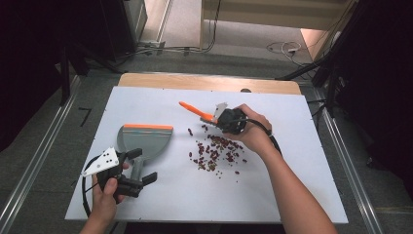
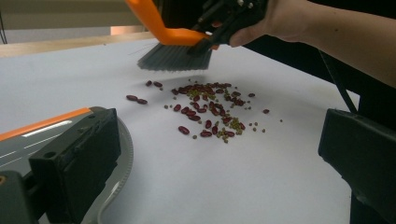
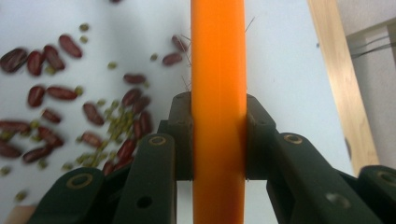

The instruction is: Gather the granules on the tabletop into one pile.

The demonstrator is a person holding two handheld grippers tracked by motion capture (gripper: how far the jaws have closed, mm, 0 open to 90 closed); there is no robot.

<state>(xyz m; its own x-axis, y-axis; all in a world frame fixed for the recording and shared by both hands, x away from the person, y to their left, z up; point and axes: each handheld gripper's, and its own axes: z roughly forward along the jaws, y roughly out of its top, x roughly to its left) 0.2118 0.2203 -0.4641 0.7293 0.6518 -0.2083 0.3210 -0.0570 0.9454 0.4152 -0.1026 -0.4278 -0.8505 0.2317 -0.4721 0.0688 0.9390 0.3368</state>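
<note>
One white table [image 1: 302, 195]; one grey dustpan [image 1: 146, 142] with orange edge, left of bean pile; one orange brush [image 2: 169, 44] hovering just behind pile; one scatter of red beans [image 2: 205, 112], small green ones mixed in, mid-table

Right gripper [image 3: 218, 135] clamped on brush handle

Left gripper [image 1: 130, 175] jaws spread wide, straddling dustpan handle, grip unclear

A lab or test room is showing here: a white-topped counter [image 1: 302, 146] is standing on grey carpet [image 1: 195, 61], with loose cables [image 1: 285, 48] lying beyond the right gripper [image 1: 214, 115].
</note>
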